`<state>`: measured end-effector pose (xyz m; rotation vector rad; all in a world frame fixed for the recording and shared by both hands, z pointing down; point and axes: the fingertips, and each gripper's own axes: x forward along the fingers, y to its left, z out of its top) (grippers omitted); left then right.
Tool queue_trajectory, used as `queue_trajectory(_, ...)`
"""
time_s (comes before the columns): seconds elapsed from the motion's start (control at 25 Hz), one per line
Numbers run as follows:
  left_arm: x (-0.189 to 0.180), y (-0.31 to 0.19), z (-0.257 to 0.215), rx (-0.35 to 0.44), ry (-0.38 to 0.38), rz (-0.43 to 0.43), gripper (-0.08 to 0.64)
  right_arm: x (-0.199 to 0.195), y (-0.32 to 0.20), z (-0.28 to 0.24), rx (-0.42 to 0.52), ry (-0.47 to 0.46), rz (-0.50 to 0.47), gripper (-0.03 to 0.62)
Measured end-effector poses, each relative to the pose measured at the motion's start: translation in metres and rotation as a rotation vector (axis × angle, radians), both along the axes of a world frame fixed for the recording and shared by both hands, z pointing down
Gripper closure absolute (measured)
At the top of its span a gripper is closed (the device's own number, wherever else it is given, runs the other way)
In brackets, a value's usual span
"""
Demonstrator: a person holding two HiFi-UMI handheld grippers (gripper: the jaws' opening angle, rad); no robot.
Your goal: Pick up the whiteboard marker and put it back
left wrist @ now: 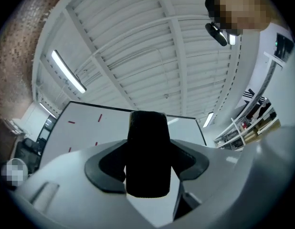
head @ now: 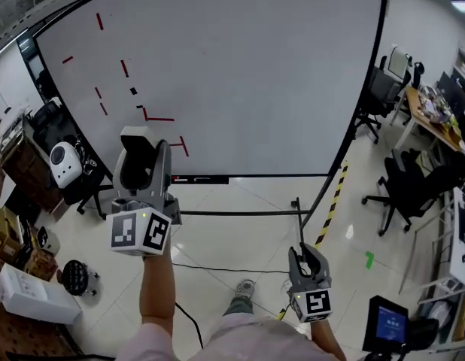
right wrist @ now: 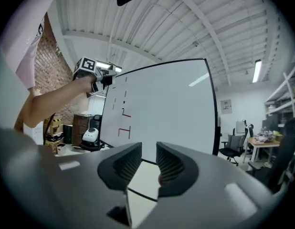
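A big whiteboard (head: 232, 66) with short red and black strokes stands ahead. My left gripper (head: 142, 145) is raised in front of its lower left part. It is shut on a black ribbed thing (left wrist: 147, 151), apparently the marker, which stands upright between the jaws. The right gripper view also catches the left gripper (right wrist: 92, 70) held up before the whiteboard (right wrist: 162, 109). My right gripper (head: 306, 253) hangs low at the right over the floor. Its jaws are shut with nothing between them. A ledge (head: 199, 179) along the board's bottom edge carries a dark and a red item.
The board's stand has a floor bar (head: 240, 213) and yellow-black tape (head: 334, 201) beside it. Office chairs (head: 413, 183) and a cluttered desk (head: 436, 111) fill the right. A small white device (head: 65, 164), a white box (head: 29, 295) and boxes line the left. A cable (head: 217, 268) crosses the floor.
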<state>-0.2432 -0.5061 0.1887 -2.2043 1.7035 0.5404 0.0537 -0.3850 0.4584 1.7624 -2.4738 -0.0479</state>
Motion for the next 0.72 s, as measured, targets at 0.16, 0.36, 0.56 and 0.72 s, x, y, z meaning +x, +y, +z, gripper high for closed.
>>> queue_trajectory(0.16,-0.015,-0.149,-0.045,-0.01,-0.098,-0.004,0.29,-0.006,-0.075,-0.004,-0.033,0.046,0.064,0.505)
queue_trajectory(0.36,-0.012,-0.279,-0.019,-0.124,-0.184,-0.053,0.29,0.006,-0.121,0.029,-0.131,0.084,0.126,0.505)
queue_trajectory(0.56,-0.008,-0.326,0.007,-0.103,-0.236,-0.077,0.288,0.011,-0.148,0.049,-0.214,0.055,0.144,0.505)
queue_trajectory(0.72,-0.007,-0.327,0.009,-0.039,-0.285,-0.105,0.288,0.003,-0.164,0.065,-0.253,0.064,0.13,0.505)
